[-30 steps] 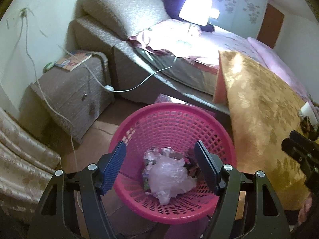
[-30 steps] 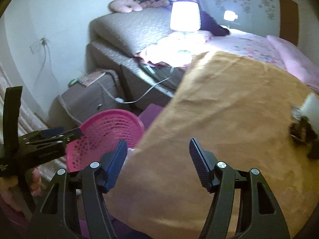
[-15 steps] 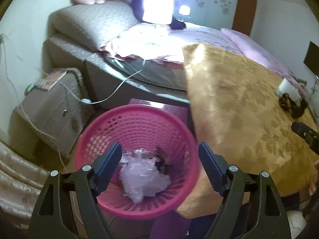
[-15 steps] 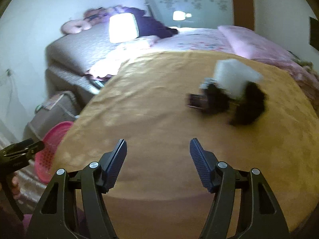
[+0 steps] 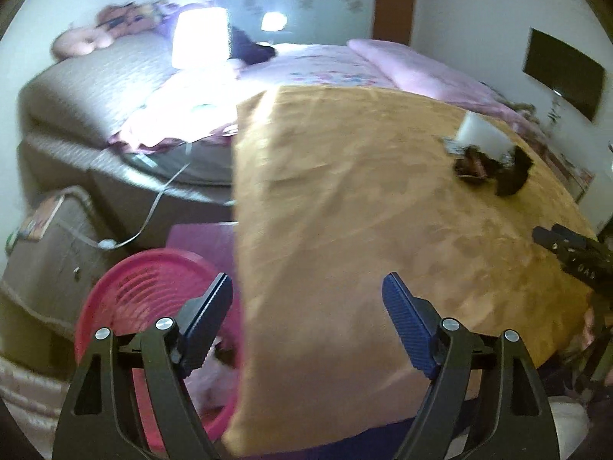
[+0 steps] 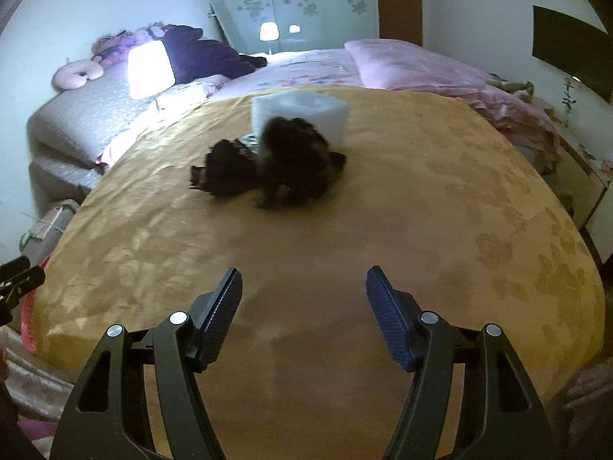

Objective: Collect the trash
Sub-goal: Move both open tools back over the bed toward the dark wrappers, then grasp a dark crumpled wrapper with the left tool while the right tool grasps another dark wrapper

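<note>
Both the left tool and right tool stood wide open and empty, the left's jaws having just spread. The dark crumpled trash on the counter looked light and soft; I'd pinch its raised middle, clear of the white roll.

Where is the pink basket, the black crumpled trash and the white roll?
pink basket (image 5: pixel 153 287): left wrist view, on its mesh wall.
black crumpled trash (image 6: pixel 295 161): right wrist view, on the dark clump's middle.
white roll (image 6: pixel 302 109): right wrist view, on its side.

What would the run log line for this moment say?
left tongs: open, empty, just widened | right tongs: open, empty | dark trash: on gold cloth | pink basket: beside table
</note>
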Motion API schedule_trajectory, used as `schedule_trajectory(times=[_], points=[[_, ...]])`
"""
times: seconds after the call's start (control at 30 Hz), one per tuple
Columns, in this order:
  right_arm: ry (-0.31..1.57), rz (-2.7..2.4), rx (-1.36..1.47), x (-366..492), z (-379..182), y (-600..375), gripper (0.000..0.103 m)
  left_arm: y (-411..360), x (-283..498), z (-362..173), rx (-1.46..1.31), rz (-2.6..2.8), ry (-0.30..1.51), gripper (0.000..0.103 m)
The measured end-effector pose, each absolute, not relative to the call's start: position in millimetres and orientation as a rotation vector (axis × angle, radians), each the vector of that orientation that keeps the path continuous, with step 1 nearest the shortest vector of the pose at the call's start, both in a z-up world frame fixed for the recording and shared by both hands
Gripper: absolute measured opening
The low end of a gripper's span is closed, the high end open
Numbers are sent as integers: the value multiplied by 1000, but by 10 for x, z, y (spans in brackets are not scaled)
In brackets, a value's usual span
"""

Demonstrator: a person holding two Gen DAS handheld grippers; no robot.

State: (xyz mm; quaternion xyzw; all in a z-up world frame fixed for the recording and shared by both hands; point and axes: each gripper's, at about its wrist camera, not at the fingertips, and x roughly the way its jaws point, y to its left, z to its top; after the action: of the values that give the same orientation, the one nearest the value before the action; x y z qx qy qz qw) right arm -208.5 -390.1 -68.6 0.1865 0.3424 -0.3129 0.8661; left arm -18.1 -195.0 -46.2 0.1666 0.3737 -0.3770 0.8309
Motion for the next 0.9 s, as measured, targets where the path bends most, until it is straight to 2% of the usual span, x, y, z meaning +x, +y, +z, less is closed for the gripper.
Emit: schedule_trajectory(times=[0.53,0.9], points=[[686,-714,409,-2399,-760,-4161,71,-3458,-548,-525,477,-1061,761,77],[660,-700,397,-2411,-773,-4166,80,-4014,-437,-598,526,-1083,743,77]])
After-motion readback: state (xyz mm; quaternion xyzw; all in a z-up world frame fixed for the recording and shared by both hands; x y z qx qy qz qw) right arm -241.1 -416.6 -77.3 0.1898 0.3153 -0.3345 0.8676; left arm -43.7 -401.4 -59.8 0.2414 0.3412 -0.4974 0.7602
